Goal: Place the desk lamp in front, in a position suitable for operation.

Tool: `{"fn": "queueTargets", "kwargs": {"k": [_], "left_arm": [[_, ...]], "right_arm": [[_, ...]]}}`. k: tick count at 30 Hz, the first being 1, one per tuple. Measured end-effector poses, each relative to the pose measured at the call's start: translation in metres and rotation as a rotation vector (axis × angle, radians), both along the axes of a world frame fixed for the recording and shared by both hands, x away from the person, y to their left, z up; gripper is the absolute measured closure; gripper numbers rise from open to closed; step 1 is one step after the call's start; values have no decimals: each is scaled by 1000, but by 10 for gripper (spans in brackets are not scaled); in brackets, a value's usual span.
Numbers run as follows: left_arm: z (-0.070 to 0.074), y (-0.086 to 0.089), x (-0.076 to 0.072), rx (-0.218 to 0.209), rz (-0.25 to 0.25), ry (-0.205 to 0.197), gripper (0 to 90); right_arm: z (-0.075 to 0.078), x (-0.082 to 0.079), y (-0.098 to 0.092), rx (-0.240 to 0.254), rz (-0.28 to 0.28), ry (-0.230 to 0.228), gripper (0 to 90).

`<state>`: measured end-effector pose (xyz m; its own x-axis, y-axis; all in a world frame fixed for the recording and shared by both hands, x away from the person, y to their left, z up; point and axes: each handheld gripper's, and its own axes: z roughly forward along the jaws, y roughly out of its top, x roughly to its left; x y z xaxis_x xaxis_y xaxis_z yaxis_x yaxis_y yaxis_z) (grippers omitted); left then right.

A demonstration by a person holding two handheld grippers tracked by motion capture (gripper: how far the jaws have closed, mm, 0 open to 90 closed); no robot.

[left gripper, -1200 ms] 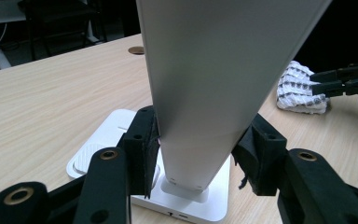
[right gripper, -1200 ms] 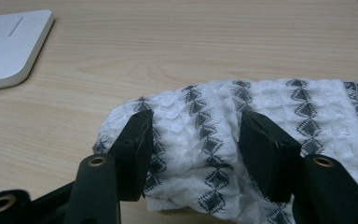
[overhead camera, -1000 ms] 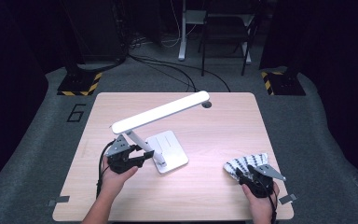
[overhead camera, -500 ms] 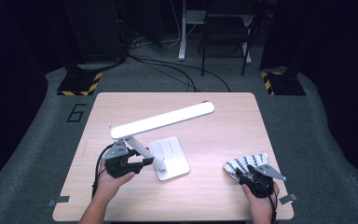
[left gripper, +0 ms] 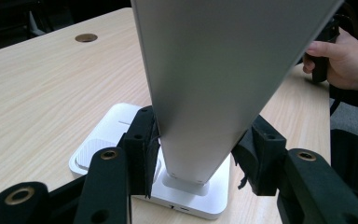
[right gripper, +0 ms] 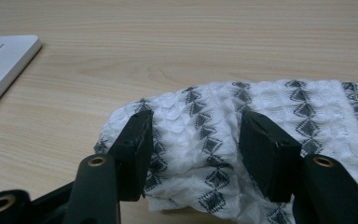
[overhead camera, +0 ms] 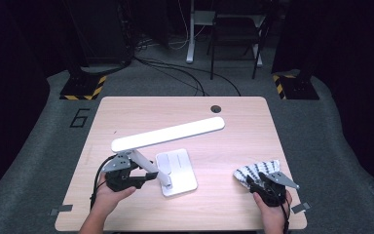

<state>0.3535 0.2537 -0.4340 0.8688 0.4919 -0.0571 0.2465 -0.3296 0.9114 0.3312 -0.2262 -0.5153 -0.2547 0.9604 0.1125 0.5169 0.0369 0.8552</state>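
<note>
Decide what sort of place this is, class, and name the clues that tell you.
Probably a lab or studio set up for recording: a lone wooden table on grey carpet, stands with yellow-black striped bases, loose cables across the floor, dark surroundings.

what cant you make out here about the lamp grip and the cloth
- Left gripper on the lamp arm: the near pad touches; the arm hides the far contact.
- Lamp base, left gripper view: the arm covers its middle.
- Cloth, right gripper view: cut off at right edge; the right gripper covers part.
</note>
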Motion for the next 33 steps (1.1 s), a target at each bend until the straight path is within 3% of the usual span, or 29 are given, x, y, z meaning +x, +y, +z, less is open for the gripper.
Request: {"fn": "queueTargets", "kwargs": {"k": [8, 15, 19, 21, 25, 29, 33], "left_arm": [[0, 2, -7, -2, 0, 6, 529], [1, 2, -9, 0, 2, 11, 529], [0, 1, -10, -6, -2, 5, 529], [0, 1, -10, -6, -5, 5, 529], [0, 0, -10, -4, -8, 3, 529], [0, 1, -9, 1, -18, -2, 529], [-1, 1, -9, 0, -22, -3, 529]], "right_arm": [[0, 0, 0, 2, -2, -6, 438], [3, -2, 2, -49, -11, -25, 410], [5, -1, 0, -108, -32, -37, 345], [5, 1, -2, -114, -35, -33, 314], [0, 7, -6, -113, -38, 33, 262], [-3, 11, -6, -132, -35, 45, 255], [0, 11, -3, -132, -35, 26, 259]]}}
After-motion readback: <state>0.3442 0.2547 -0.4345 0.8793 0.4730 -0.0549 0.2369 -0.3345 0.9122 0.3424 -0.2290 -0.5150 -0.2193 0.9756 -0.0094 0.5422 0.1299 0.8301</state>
